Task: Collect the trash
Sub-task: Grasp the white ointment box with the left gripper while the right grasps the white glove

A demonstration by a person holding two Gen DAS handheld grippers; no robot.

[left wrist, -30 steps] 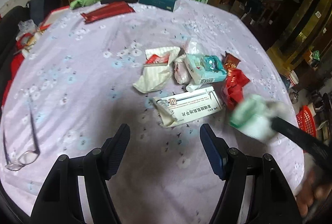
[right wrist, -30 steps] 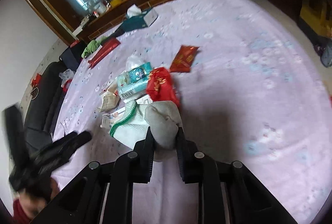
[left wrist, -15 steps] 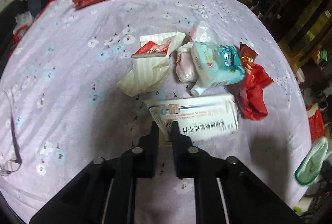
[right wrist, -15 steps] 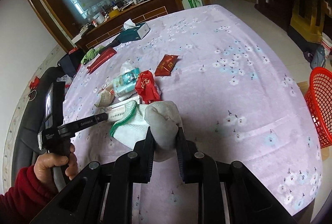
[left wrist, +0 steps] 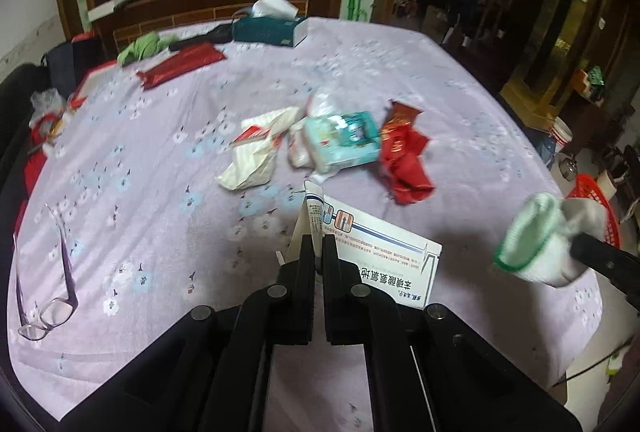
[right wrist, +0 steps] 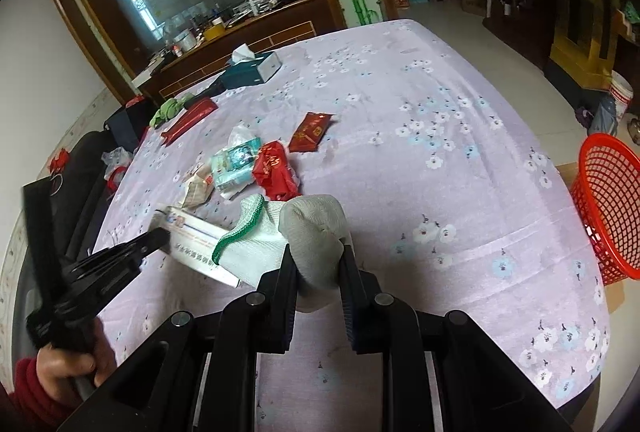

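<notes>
My left gripper (left wrist: 318, 246) is shut on the flap of a white medicine box (left wrist: 380, 256), lifted off the purple tablecloth. The same box (right wrist: 196, 238) shows in the right wrist view with the left gripper (right wrist: 160, 234) clamped on its end. My right gripper (right wrist: 318, 252) is shut on a grey and white sock with green trim (right wrist: 312, 232), held above the table; that sock (left wrist: 536, 238) hangs at the right in the left wrist view. A pile of trash stays on the cloth: a cream wrapper (left wrist: 256, 155), a teal tissue pack (left wrist: 344, 139) and red wrappers (left wrist: 406, 163).
A red mesh basket (right wrist: 604, 203) stands on the floor past the table's right edge. Eyeglasses (left wrist: 48, 272) lie at the left. A teal tissue box (left wrist: 272, 27), a long red packet (left wrist: 180, 65) and a green cloth (left wrist: 142, 47) sit at the far side. A flat red packet (right wrist: 310, 131) lies apart.
The left gripper was open a second ago, then shut on the medicine box's flap, and has now raised the box off the cloth. The right gripper has kept the sock and drawn back toward the table's edge.
</notes>
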